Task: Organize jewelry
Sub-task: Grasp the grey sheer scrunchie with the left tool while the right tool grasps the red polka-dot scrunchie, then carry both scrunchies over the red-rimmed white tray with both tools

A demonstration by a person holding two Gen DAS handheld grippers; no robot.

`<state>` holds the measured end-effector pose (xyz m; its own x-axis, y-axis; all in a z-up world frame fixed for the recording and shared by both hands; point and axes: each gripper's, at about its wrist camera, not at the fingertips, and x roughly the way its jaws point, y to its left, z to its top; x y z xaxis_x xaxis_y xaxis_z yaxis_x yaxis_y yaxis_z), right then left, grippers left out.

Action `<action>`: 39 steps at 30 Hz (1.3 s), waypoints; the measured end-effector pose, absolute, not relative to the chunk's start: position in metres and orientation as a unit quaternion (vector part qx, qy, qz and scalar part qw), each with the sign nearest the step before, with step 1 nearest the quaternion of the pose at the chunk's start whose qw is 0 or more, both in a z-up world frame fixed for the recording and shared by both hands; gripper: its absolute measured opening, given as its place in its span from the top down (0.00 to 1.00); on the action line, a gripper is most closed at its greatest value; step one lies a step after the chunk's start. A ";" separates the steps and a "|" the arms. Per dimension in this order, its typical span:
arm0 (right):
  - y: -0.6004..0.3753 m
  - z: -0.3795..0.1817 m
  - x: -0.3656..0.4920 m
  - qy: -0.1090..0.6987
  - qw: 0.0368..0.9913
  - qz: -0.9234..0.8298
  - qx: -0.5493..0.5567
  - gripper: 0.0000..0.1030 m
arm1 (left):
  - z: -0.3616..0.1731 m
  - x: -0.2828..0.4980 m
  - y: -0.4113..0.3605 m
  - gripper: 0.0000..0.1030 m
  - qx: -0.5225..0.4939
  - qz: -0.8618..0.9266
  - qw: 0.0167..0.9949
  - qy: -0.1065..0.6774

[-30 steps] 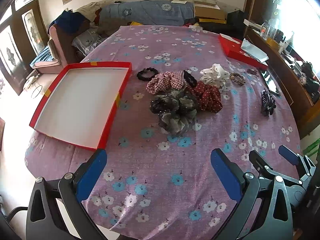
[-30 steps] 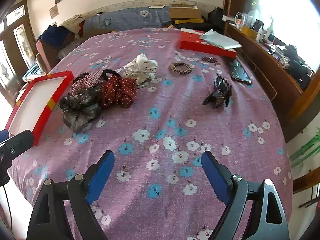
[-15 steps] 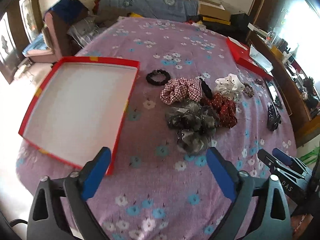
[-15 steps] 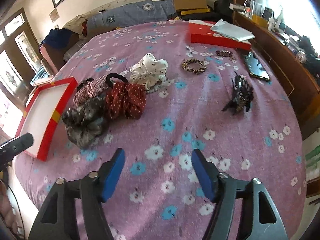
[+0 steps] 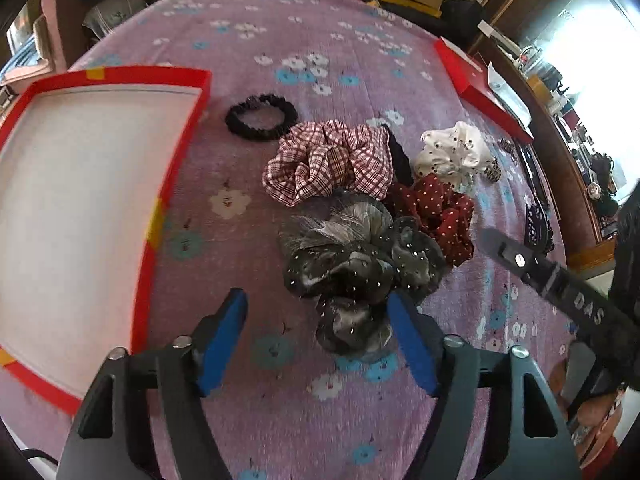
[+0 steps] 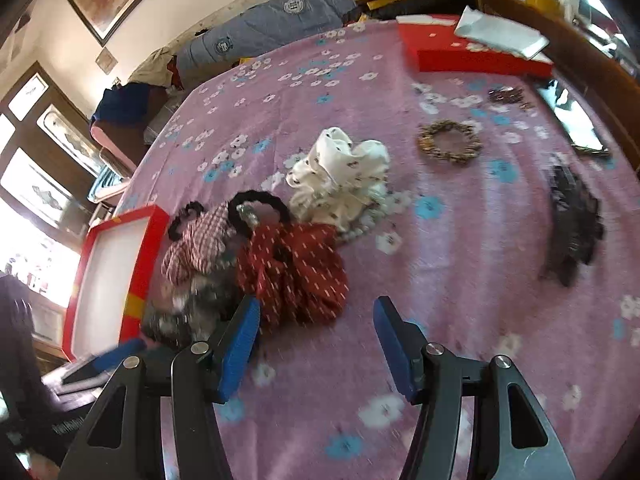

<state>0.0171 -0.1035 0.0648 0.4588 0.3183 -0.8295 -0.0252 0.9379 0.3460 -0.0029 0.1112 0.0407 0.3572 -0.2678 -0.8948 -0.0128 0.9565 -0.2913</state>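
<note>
Scrunchies lie heaped right of the red tray (image 5: 176,168), which sits bare at far left. My left gripper (image 5: 320,344) hangs wide above the grey sequinned scrunchie (image 5: 360,264), holding nothing. I'd drop straight down and pinch one thick fold, clear of the checked scrunchie (image 5: 328,164). My right gripper (image 6: 316,348), also wide and empty, hovers beside the red dotted scrunchie (image 6: 296,272).

left wrist cam low and close behind the grey scrunchie (image 5: 356,268), facing across the bed, right wrist cam tilted, close behind the red dotted scrunchie (image 6: 296,272), both catch the scrunchie pile and red box (image 5: 172,168)
</note>
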 end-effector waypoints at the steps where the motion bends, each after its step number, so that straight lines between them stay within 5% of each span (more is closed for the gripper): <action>1: -0.101 0.062 0.022 0.513 0.840 0.102 0.146 0.38 | 0.039 -0.001 0.111 0.33 -0.127 -0.081 0.814 0.562; 6: -0.091 0.048 0.042 0.525 0.831 0.106 0.150 0.38 | 0.035 0.006 0.109 0.35 -0.136 -0.086 0.810 0.563; 8: -0.086 0.044 0.046 0.529 0.829 0.105 0.144 0.38 | 0.033 0.008 0.109 0.54 -0.139 -0.092 0.806 0.568; 9: -0.086 0.044 0.047 0.529 0.830 0.106 0.144 0.43 | 0.031 0.009 0.107 0.71 -0.139 -0.097 0.801 0.574; 12: -0.083 0.040 0.049 0.534 0.826 0.108 0.142 0.72 | 0.031 0.007 0.105 0.83 -0.139 -0.101 0.797 0.579; 17: -0.085 0.042 0.043 0.531 0.827 0.107 0.148 0.88 | 0.046 -0.005 0.108 0.86 -0.145 -0.115 0.799 0.573; 39: -0.045 0.111 -0.010 0.482 0.855 0.128 0.142 0.88 | 0.104 -0.032 0.257 0.86 -0.141 -0.021 0.846 0.514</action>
